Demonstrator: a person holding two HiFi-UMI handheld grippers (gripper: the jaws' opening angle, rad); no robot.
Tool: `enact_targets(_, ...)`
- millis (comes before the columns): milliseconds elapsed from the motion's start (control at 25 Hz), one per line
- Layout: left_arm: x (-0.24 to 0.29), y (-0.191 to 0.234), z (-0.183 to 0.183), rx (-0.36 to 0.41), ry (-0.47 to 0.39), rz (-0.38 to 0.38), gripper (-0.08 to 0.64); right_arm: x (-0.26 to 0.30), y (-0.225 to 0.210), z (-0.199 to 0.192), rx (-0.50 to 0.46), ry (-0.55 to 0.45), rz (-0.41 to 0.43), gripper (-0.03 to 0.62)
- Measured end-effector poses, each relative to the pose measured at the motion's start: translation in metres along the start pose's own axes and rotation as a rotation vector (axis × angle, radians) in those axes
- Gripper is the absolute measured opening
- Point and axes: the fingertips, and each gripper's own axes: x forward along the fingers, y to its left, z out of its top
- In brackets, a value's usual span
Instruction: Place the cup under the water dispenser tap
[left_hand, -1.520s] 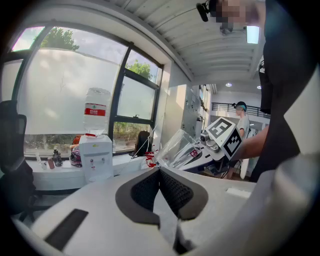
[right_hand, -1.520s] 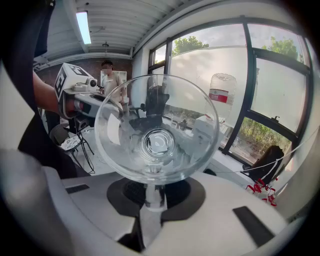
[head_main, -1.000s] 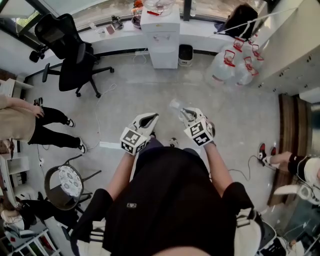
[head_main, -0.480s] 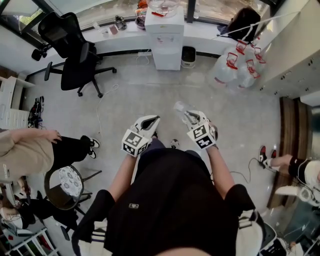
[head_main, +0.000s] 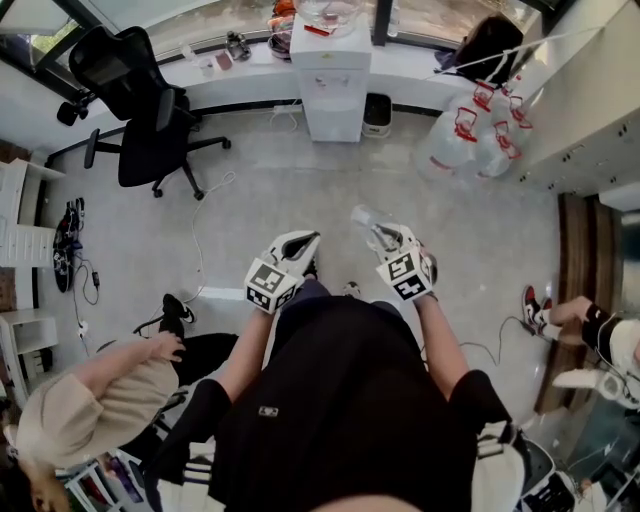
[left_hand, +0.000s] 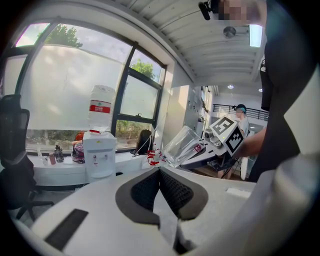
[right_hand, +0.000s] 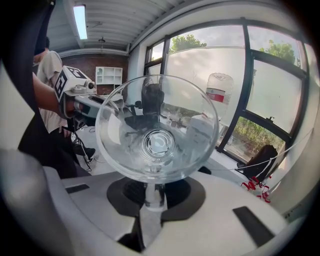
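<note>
Grey floor (head_main: 270, 195) lies between me and the white water dispenser (head_main: 330, 80). My right gripper (head_main: 378, 234) clamps the clear glass cup (head_main: 362, 217), well short of that dispenser; my left gripper (head_main: 300, 241) is closed, empty. Advance steadily and set the cup upright before reaching the dispenser.

A black office chair (head_main: 140, 110) stands at ten o'clock, a small waste bin (head_main: 376, 112) at twelve, clear water jugs with red handles (head_main: 470, 135) at one o'clock, and a person in a beige top (head_main: 90, 410) crouches at seven.
</note>
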Motion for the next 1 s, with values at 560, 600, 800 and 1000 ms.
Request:
enact_targets(560, 0.021, 0.081, 0.016, -0.011, 0.031, -0.076, 0.0, 0.048, -0.022, 0.04, 0.034, 0.031, -0.047, 0.035)
enact_targets(600, 0.024, 0.084, 0.018, -0.009, 0.03, -0.085, 0.0, 0.05, -0.024, 0.043, 0.038, 0.033, -0.054, 0.035)
enact_targets(800, 0.037, 0.104, 0.03, 0.005, 0.023, -0.126, 0.0, 0.063, -0.036, 0.055, 0.048, 0.047, -0.082, 0.035)
enact_targets(1000, 0.048, 0.125, 0.045, 0.022, 0.011, -0.15, 0.0, 0.074, -0.049, 0.066, 0.063, 0.053, -0.11, 0.035)
